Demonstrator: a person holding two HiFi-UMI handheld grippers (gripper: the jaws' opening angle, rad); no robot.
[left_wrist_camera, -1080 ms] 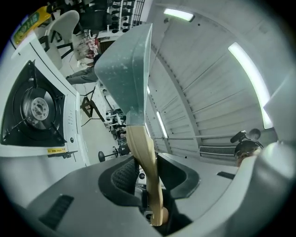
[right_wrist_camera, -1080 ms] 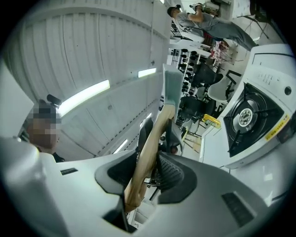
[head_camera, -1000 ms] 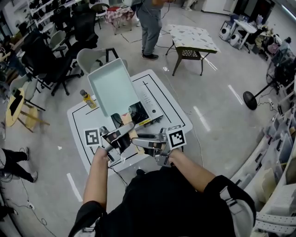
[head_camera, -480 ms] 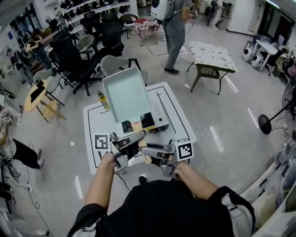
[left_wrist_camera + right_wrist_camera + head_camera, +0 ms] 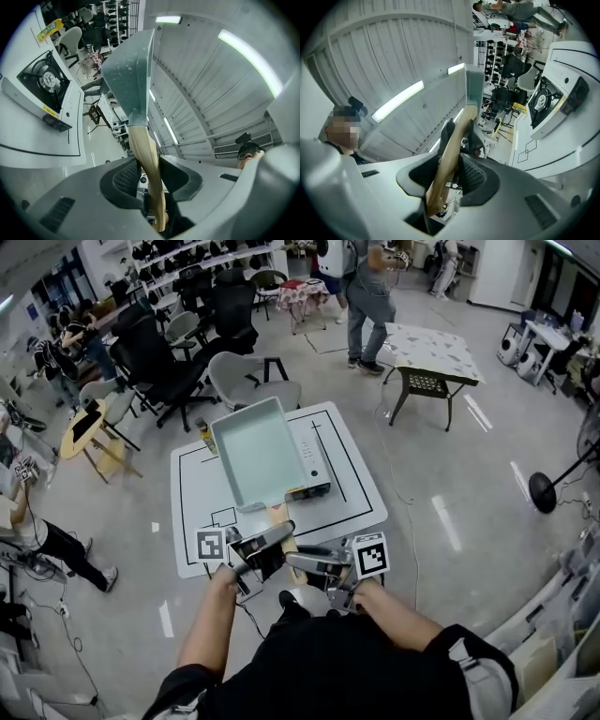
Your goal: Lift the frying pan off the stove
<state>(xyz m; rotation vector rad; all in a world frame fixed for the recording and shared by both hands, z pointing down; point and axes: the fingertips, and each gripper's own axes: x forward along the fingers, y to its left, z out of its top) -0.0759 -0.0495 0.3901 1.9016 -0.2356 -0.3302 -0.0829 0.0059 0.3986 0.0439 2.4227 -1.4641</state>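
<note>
A rectangular pale-green frying pan (image 5: 255,450) with a wooden handle (image 5: 278,515) hangs in the air above the portable gas stove (image 5: 315,468) on the white table (image 5: 352,486). My left gripper (image 5: 265,542) and my right gripper (image 5: 298,560) are both shut on the handle, side by side at the table's near edge. In the left gripper view the handle (image 5: 148,161) runs between the pads (image 5: 126,176) up to the pan (image 5: 131,75), with the stove (image 5: 41,89) bare at the left. The right gripper view shows the handle (image 5: 451,149) clamped and the stove (image 5: 555,98) at the right.
A yellow-labelled bottle (image 5: 202,433) stands at the table's far left. Office chairs (image 5: 169,362), a small patterned table (image 5: 427,341) and people stand around on the grey floor. A floor fan (image 5: 553,479) is at the right.
Both grippers have carried the pan back toward me and the table's near edge. The head view has shifted, so the pan now hides most of the stove's burner.
</note>
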